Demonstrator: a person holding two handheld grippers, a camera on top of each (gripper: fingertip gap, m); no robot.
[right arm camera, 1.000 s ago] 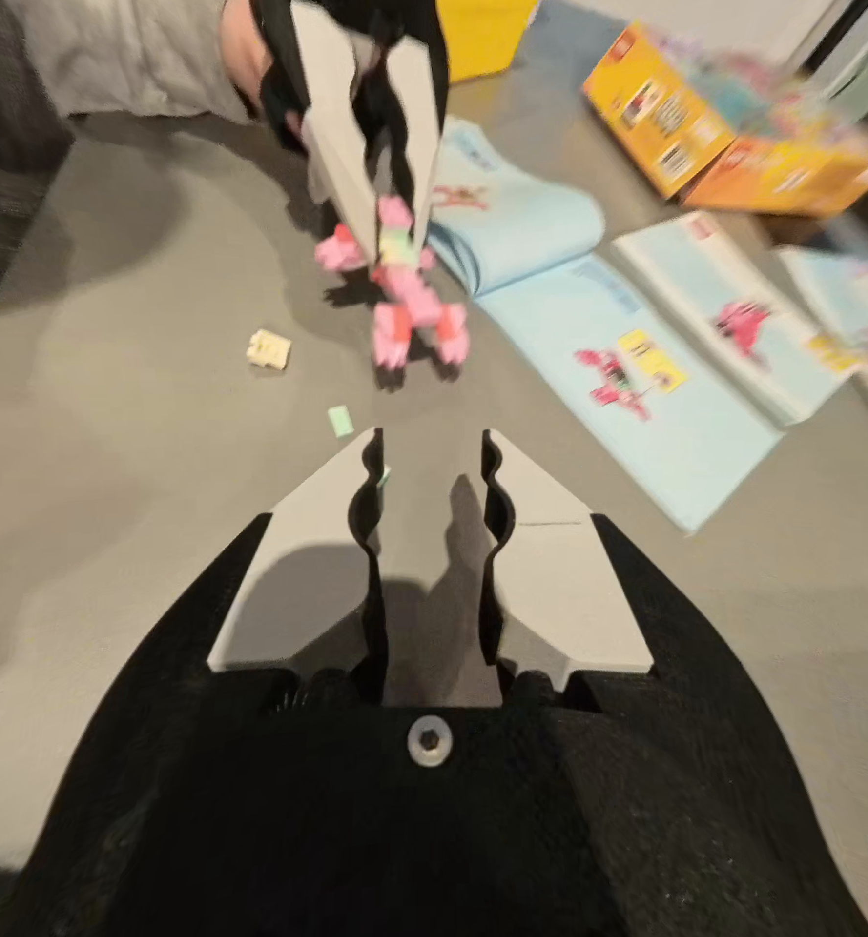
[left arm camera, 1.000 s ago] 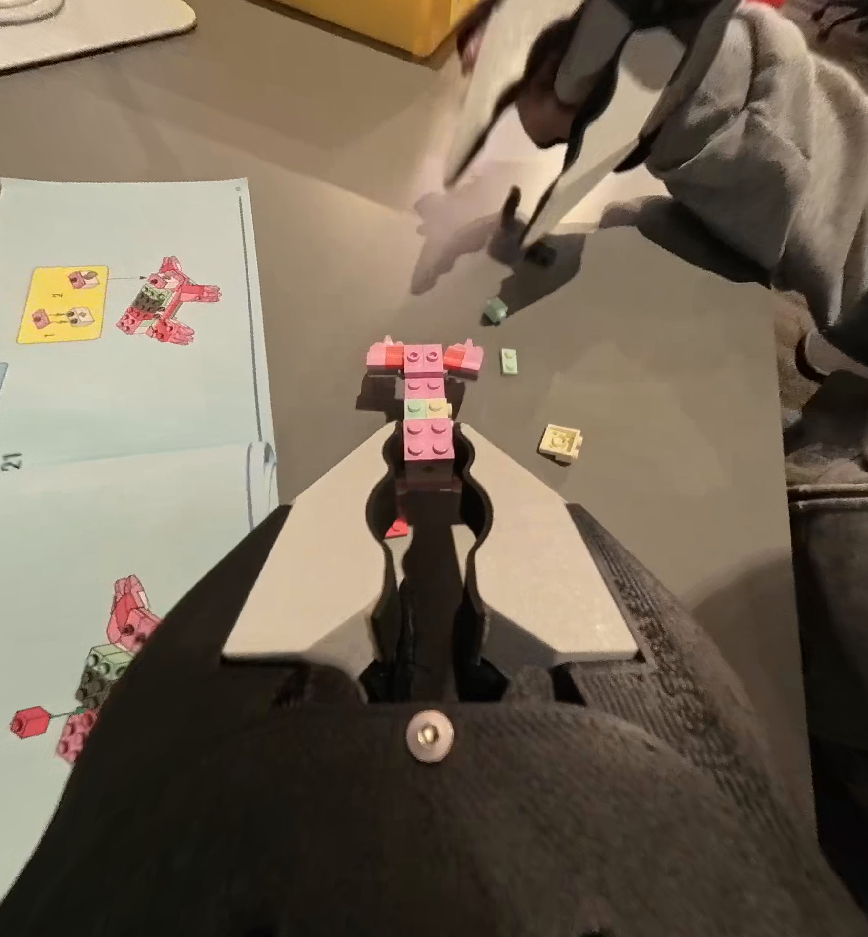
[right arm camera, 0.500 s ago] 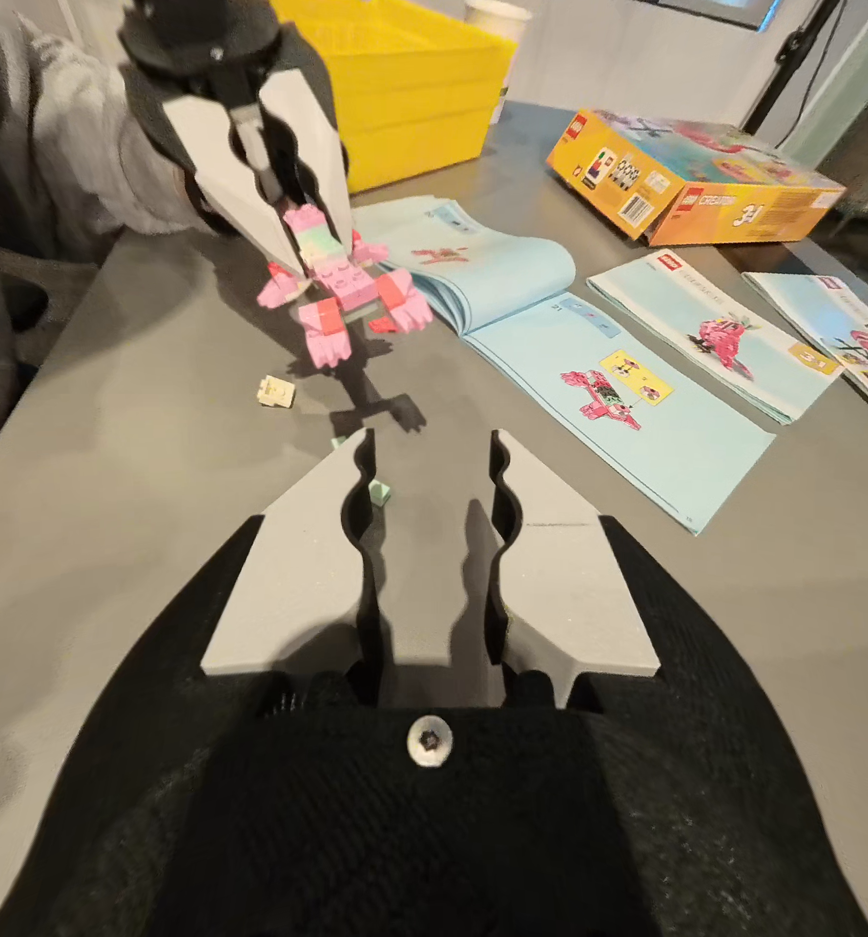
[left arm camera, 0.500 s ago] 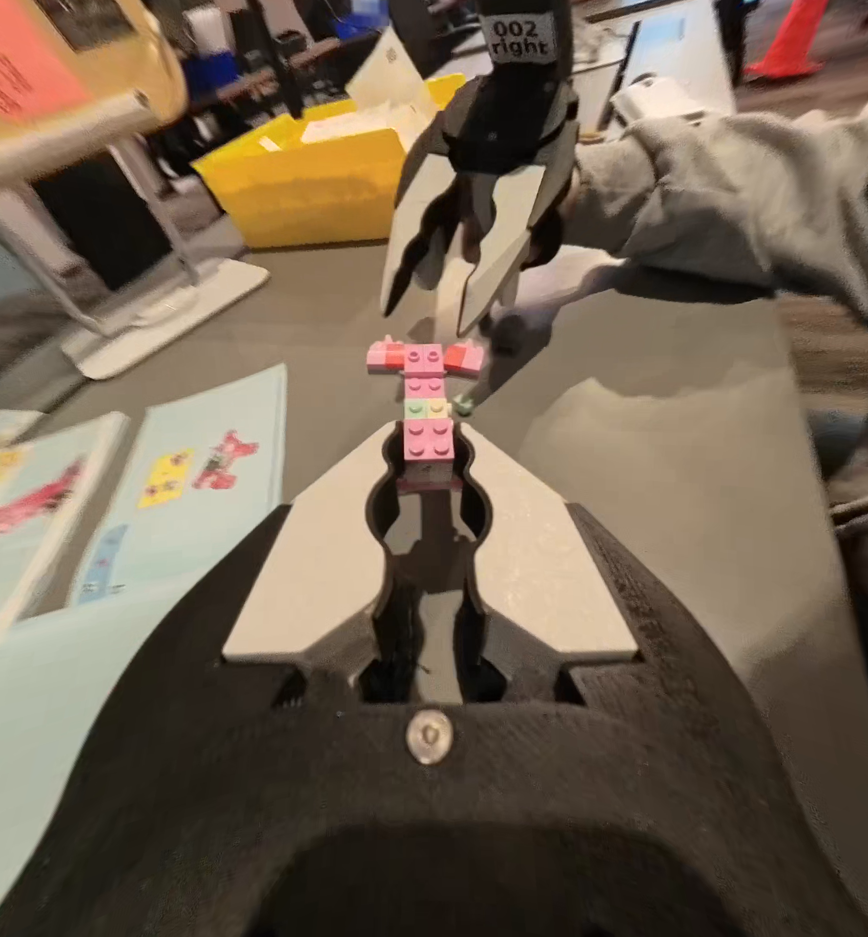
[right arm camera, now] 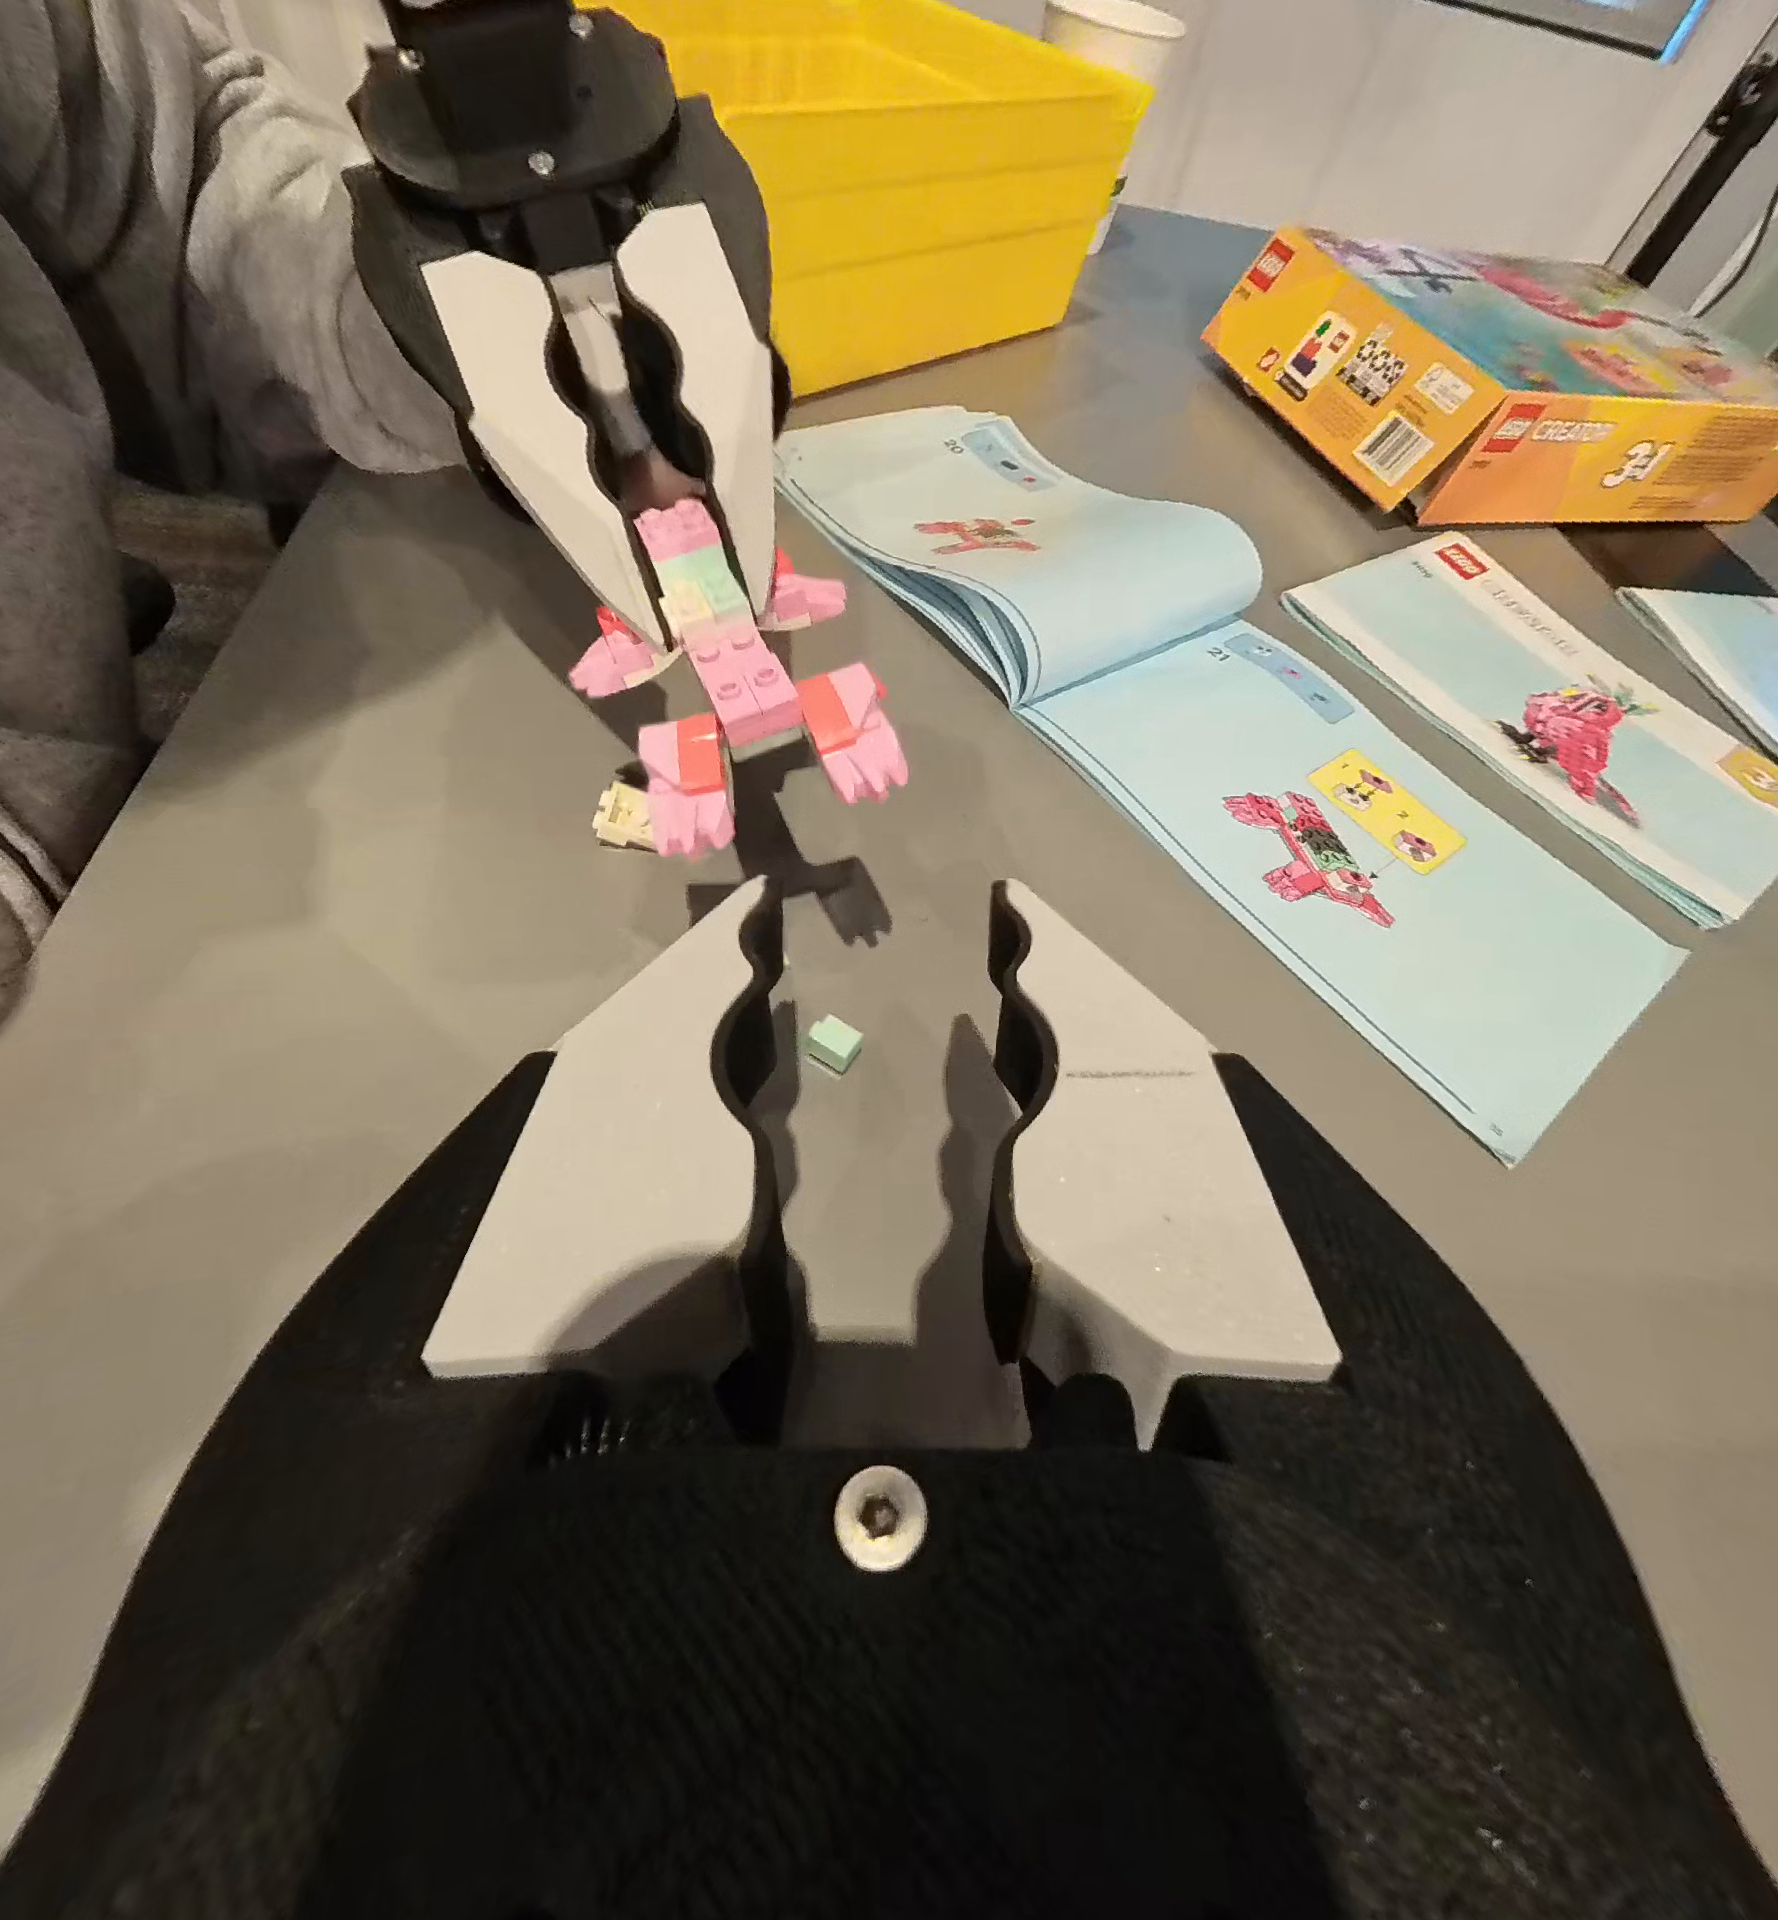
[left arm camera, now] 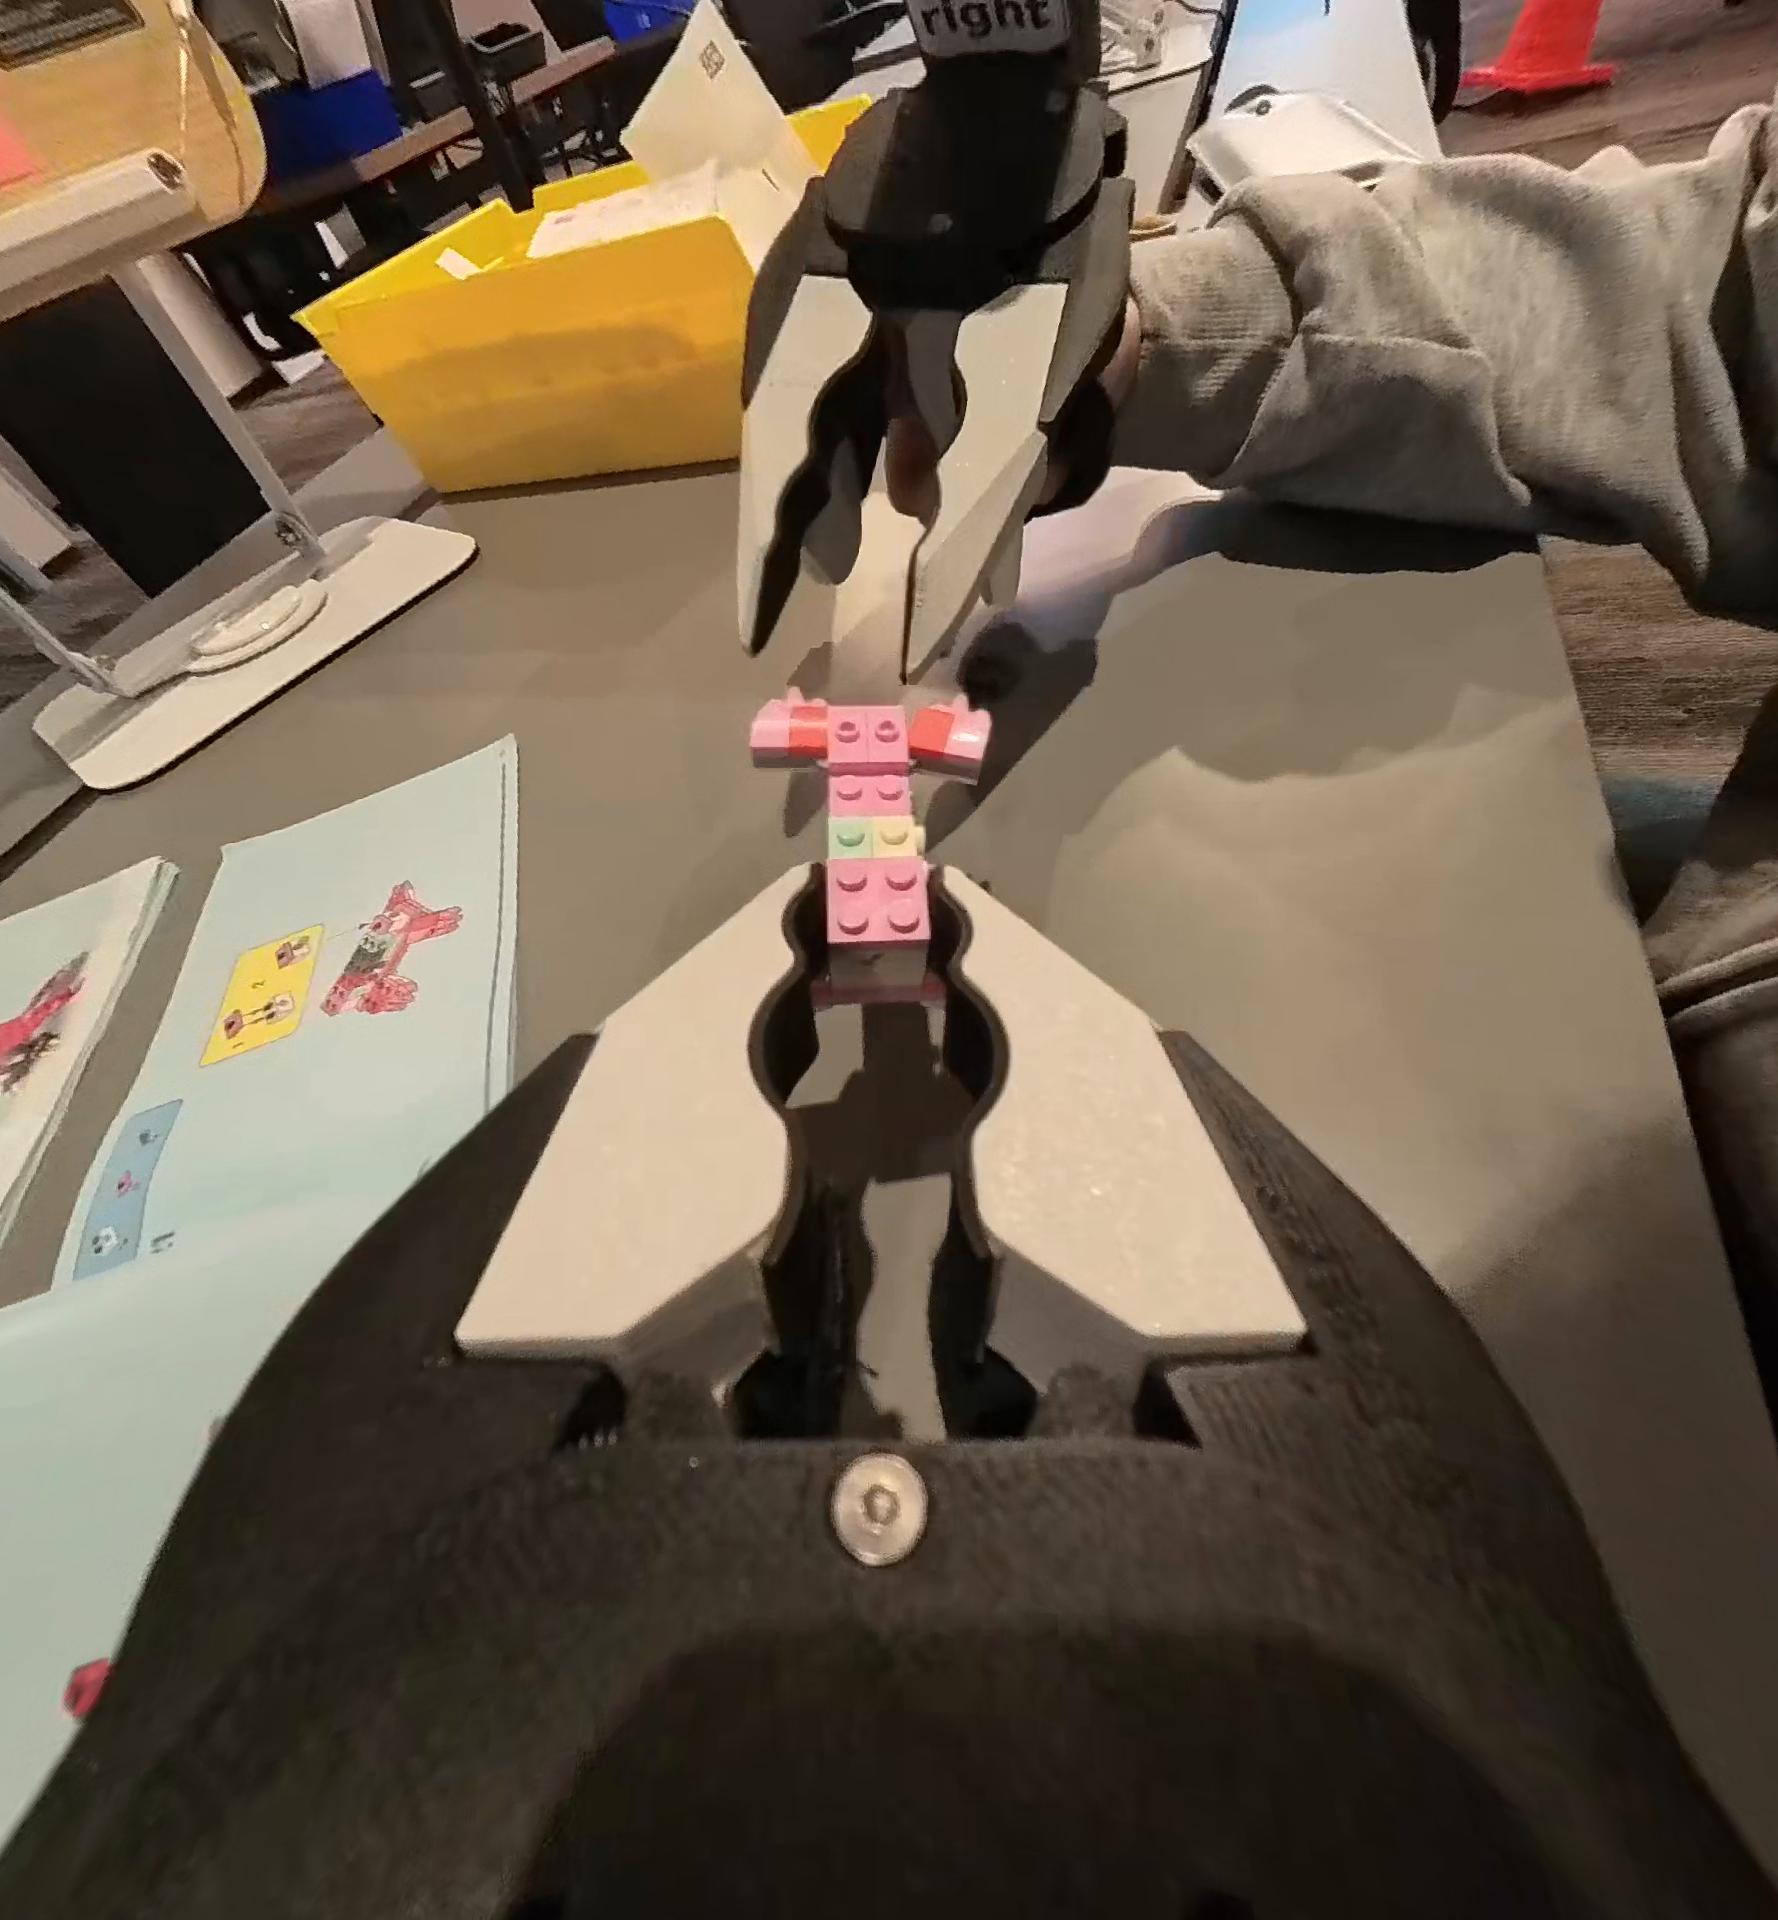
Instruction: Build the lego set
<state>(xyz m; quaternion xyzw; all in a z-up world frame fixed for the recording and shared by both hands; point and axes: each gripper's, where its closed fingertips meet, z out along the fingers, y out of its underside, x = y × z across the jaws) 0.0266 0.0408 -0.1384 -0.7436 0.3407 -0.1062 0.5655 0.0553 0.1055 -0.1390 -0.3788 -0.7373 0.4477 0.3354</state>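
The half-built pink lego model [left arm camera: 872, 831] is gripped by the left gripper [left arm camera: 872, 925]; the right gripper [right arm camera: 880, 914] is held open above the mint brick [right arm camera: 833, 1042], still unattached at frame centre.

Left gripper [left arm camera: 877, 914]: you held it level above the table, fingers clamped on the pink model's rear end. Right gripper [right arm camera: 880, 935]: you held it opposite, tips pointing down toward the left one, fingers parted and holding nothing.
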